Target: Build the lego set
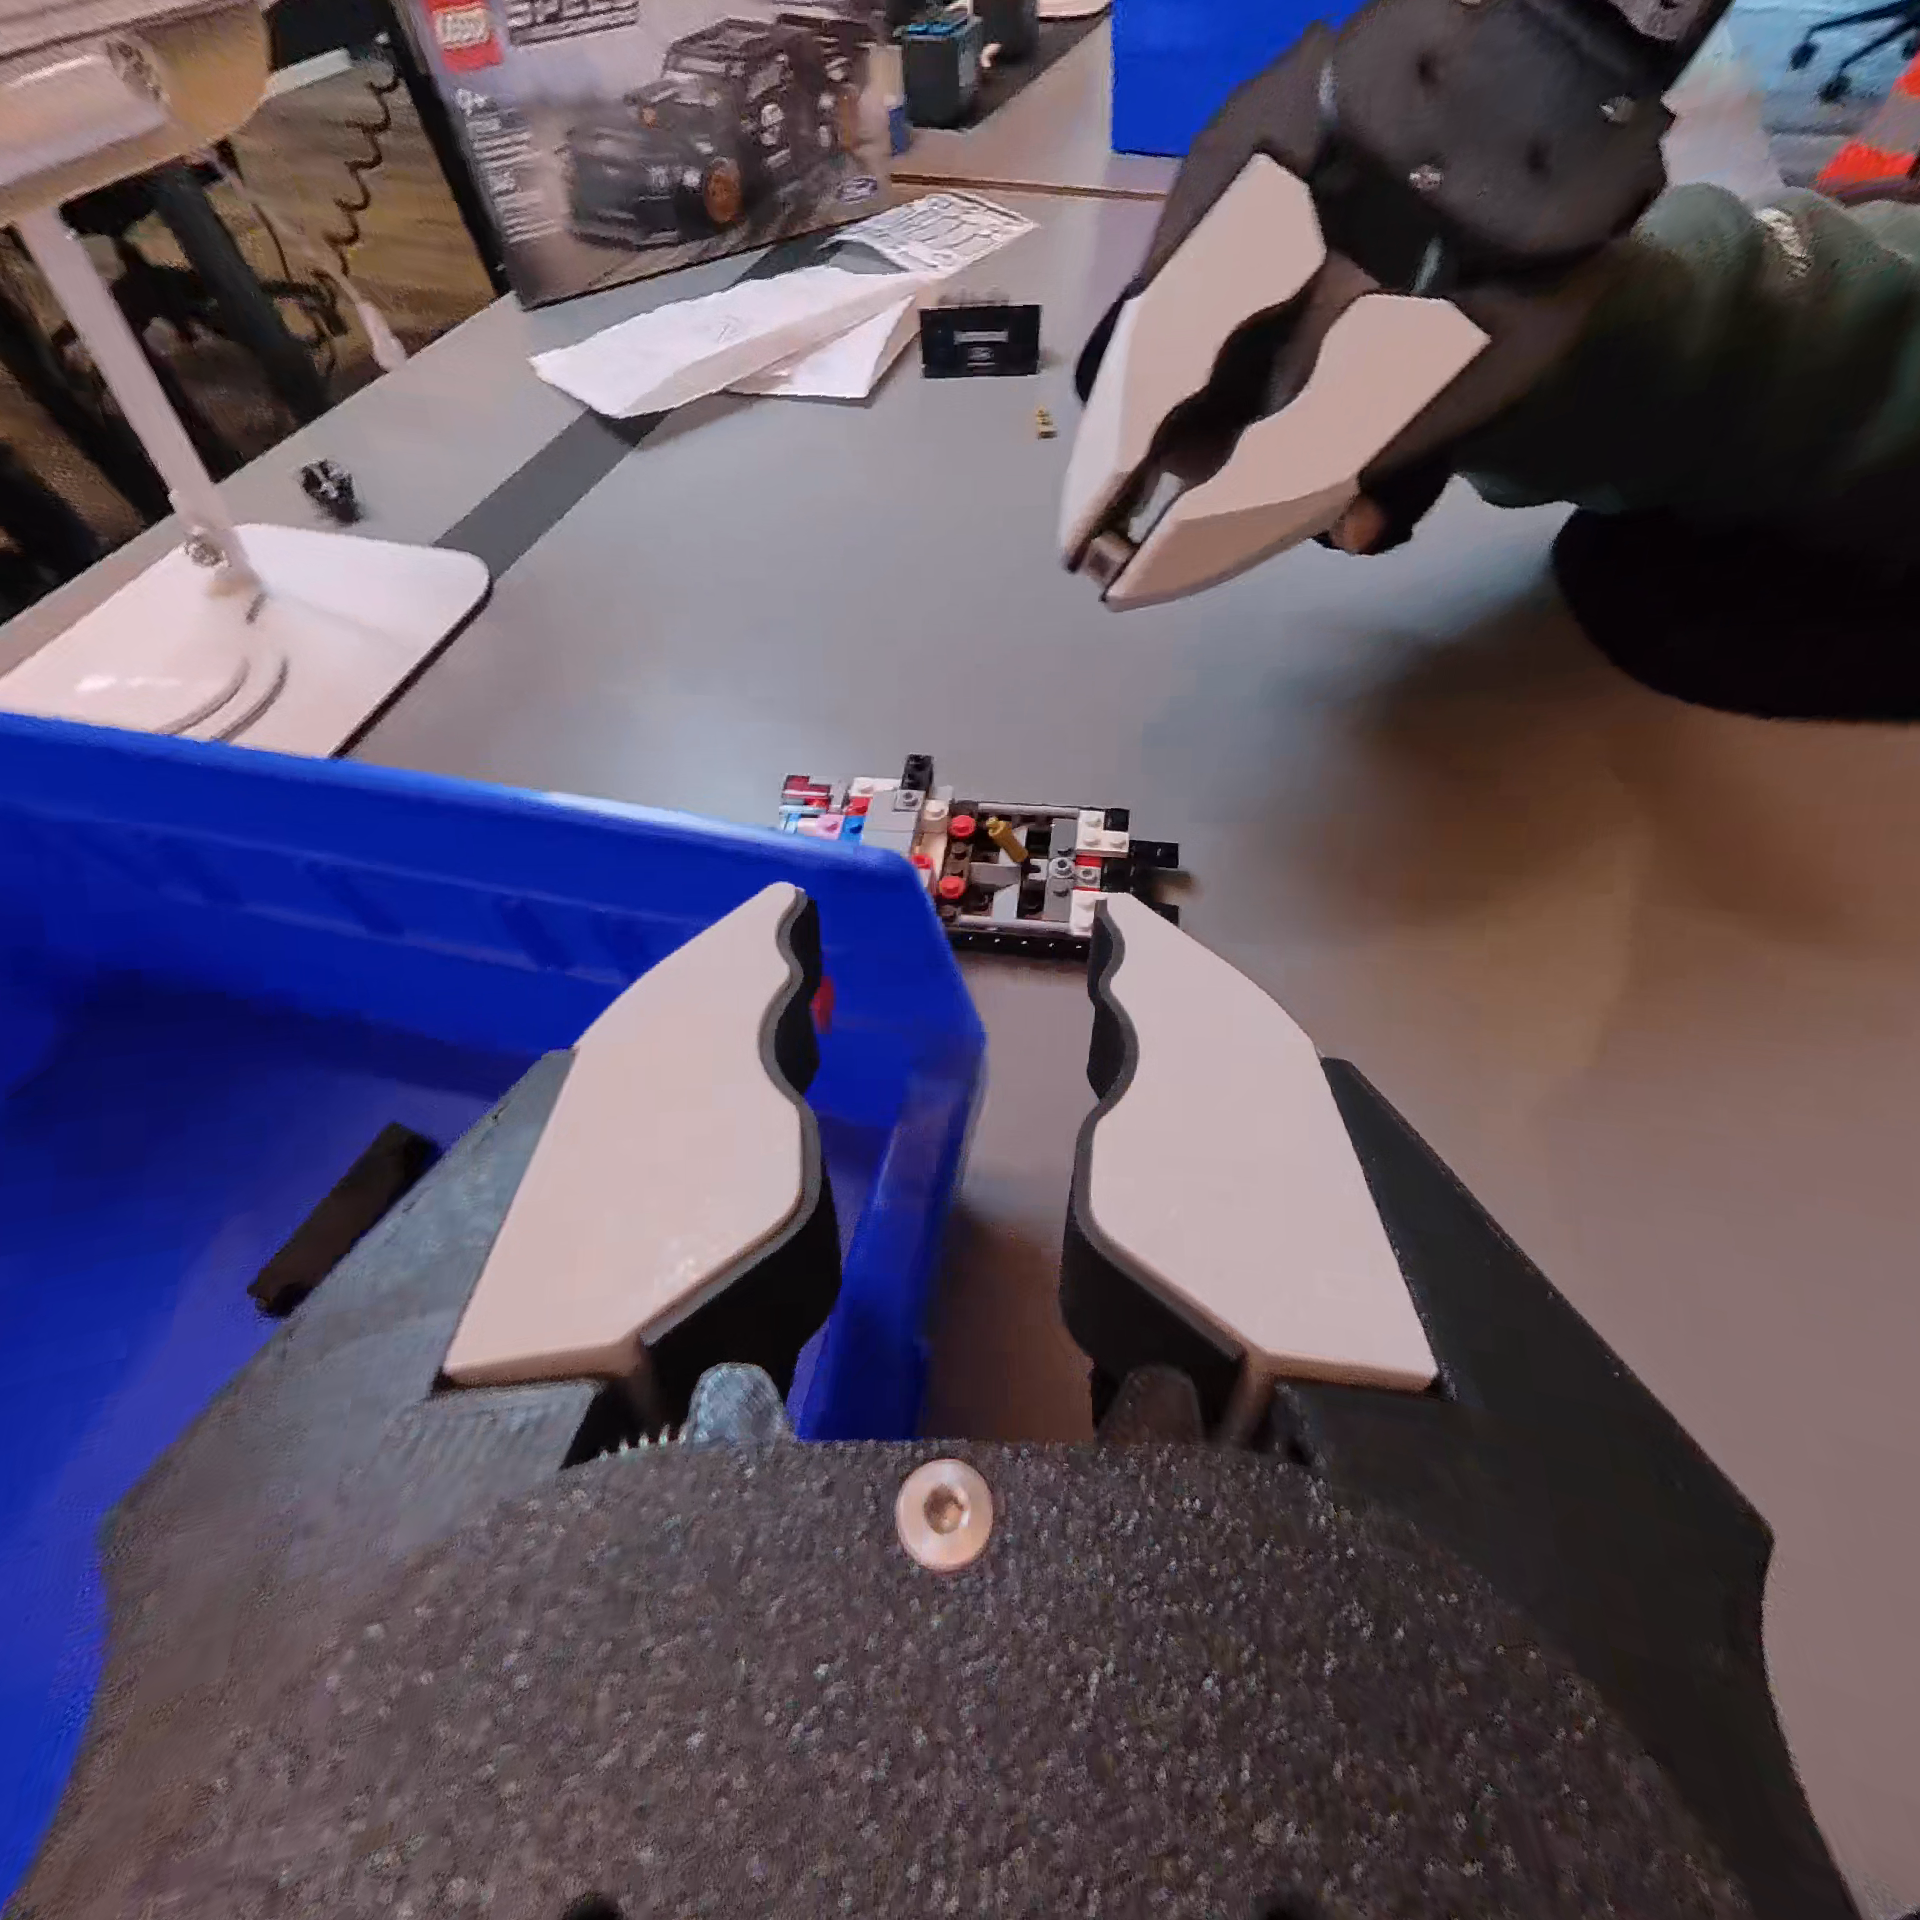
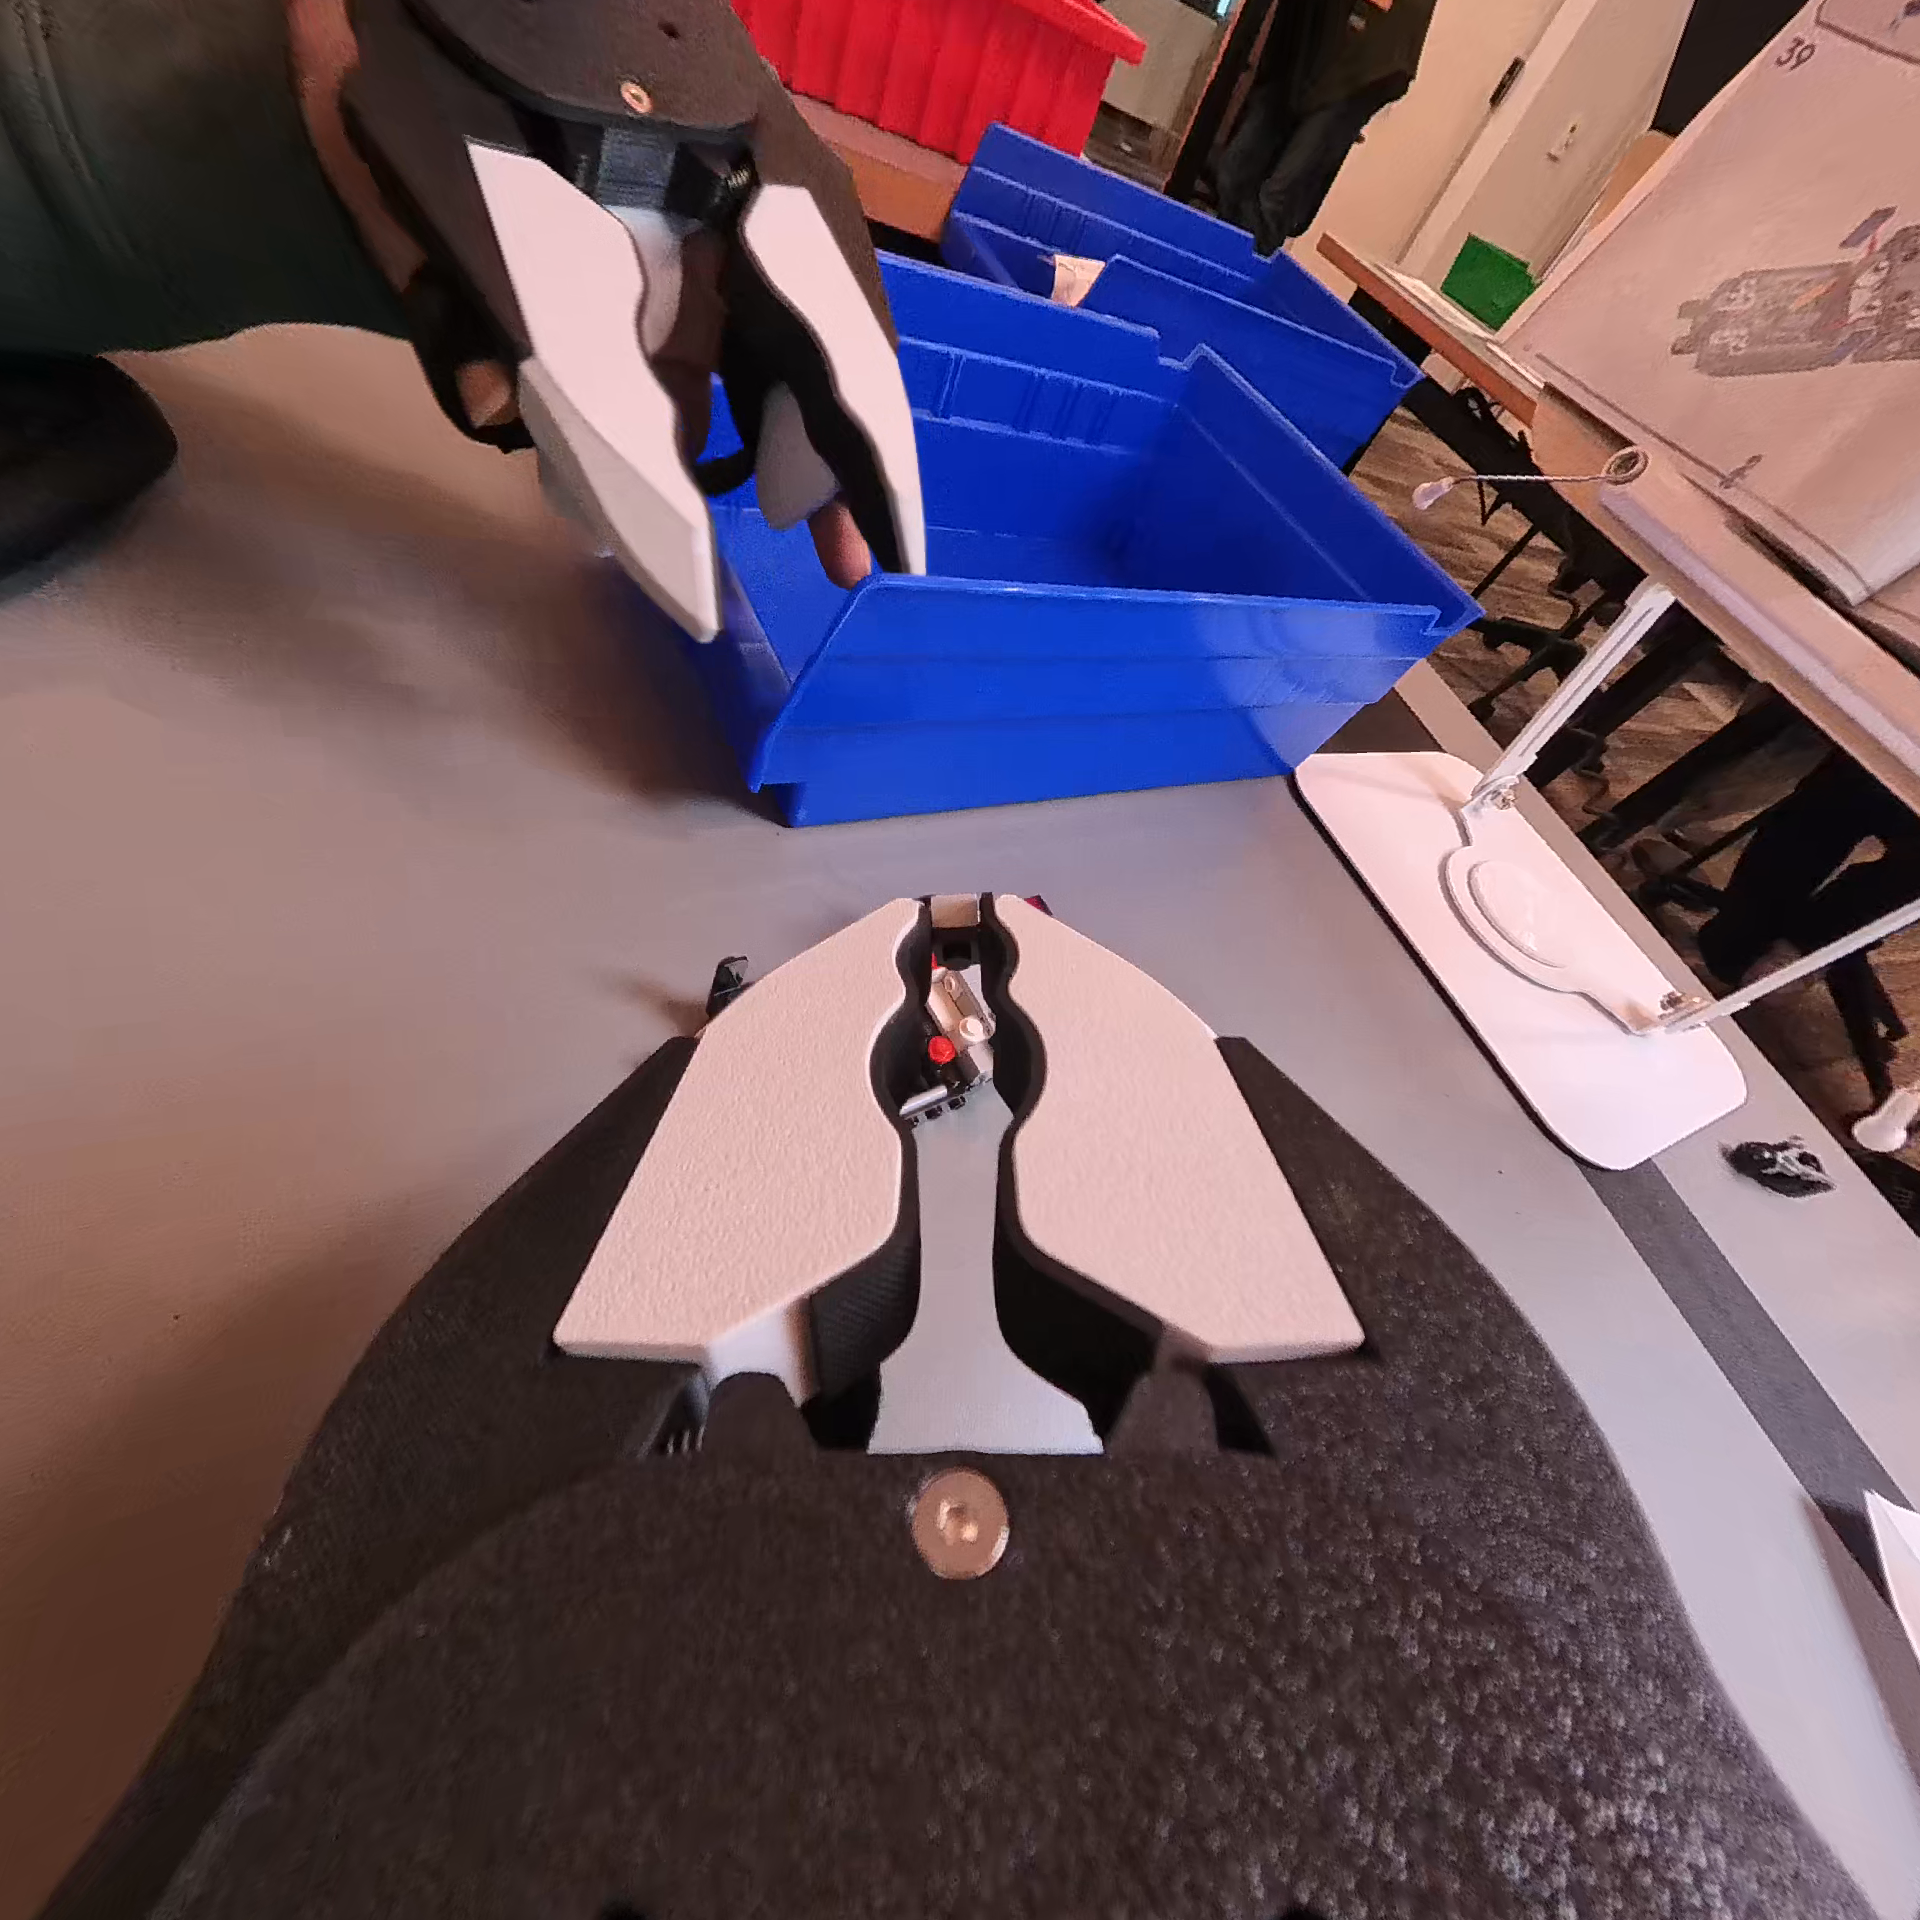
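A partly built brick model (image 1: pixel 1023 862), black and grey with red studs, lies on the grey table (image 1: pixel 727 623) beside the blue bin (image 1: pixel 312 935). My left gripper (image 1: pixel 945 914) is open and empty, its fingers astride the bin's right wall, just short of the model. My right gripper (image 1: pixel 1103 569) hangs in the air beyond the model and is shut on a small light-grey brick (image 1: pixel 1110 551). In the right wrist view the right gripper (image 2: pixel 957 904) pinches that brick (image 2: pixel 956 912) at its tips. The model (image 2: pixel 951 1039) shows through the gap between the fingers. The left gripper (image 2: pixel 805 592) hangs open over the bin (image 2: pixel 1091 665).
A white stand base (image 1: pixel 239 634) stands left of the bin and carries an instruction booklet (image 2: pixel 1766 312). A toy box (image 1: pixel 665 135), loose papers (image 1: pixel 748 332) and a small black card (image 1: pixel 977 338) lie at the back. More blue bins (image 2: pixel 1174 270) stand behind. A black flat piece (image 1: pixel 343 1216) lies in the bin. Spacing between my two grippers at the tips: around 9 cm.
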{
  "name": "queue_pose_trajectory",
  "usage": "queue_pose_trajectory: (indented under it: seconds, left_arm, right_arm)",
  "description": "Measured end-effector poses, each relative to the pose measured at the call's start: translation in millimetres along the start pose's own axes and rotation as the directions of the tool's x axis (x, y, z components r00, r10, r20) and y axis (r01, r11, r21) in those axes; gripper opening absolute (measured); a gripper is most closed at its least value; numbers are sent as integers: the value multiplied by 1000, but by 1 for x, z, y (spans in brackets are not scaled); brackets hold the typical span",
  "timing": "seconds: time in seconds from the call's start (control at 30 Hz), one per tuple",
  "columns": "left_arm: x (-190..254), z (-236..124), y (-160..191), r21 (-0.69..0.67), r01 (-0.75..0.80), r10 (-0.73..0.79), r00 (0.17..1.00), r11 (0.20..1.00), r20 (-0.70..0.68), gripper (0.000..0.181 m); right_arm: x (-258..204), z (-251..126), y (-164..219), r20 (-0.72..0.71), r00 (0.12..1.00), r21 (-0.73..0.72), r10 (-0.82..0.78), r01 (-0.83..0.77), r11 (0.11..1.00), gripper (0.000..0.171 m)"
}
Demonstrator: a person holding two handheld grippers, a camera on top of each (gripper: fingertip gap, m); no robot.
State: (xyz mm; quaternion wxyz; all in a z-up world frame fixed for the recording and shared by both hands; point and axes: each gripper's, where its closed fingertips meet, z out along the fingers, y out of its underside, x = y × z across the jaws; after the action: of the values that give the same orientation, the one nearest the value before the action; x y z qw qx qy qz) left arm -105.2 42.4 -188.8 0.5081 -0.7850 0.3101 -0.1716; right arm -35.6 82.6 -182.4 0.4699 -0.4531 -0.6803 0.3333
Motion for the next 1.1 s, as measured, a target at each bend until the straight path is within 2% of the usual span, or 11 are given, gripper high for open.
queue_pose_trajectory:
  seconds: [0.17, 0.3, 0.4, 0.5, 0.6, 0.7, 0.87, 0.97, 1.1]
  left_arm:
    - [-2, 2, -5, 28, -48, 46, 998, 998, 46, 56]
    - [-5, -9, -28, 152, -15, 3, 997, 988, 83, 39]
    - [15, -5, -40, 178, 52, -55, 998, 983, 8, 19]
    - [41, 13, -39, 136, 190, -174, 977, 972, -122, 16]
    - [55, 25, -41, 123, 346, -313, 923, 930, -226, 19]
    - [62, 31, -45, 100, 534, -470, 806, 840, -359, 22]
    - [73, 30, -52, 48, 678, -559, 642, 734, -525, 15]
    - [74, 32, -51, 34, 703, -576, 609, 711, -545, 14]
    - [71, 30, -53, 49, 698, -563, 615, 715, -551, 8]
  right_arm:
    - [1, 1, 1, -3, 1000, -5, 3, -3, 1000, 9]
    - [-1, 1, 0, 4, 1000, 5, 4, -4, 1000, 8]
    - [-6, 0, -6, 22, 1000, 37, -18, 17, 999, 8]
    - [-14, 0, -14, 26, 996, 63, -87, 86, 994, 8]
    - [-28, -2, -26, 35, 982, 104, -186, 182, 978, 8]
    - [-38, -4, -36, 31, 964, 137, -262, 256, 957, 8]
    - [-44, -3, -37, 21, 945, 125, -325, 320, 939, 8]
    - [-44, -3, -35, 12, 937, 110, -349, 346, 932, 8]
    - [-41, -5, -39, 0, 944, 122, -329, 327, 937, 9]
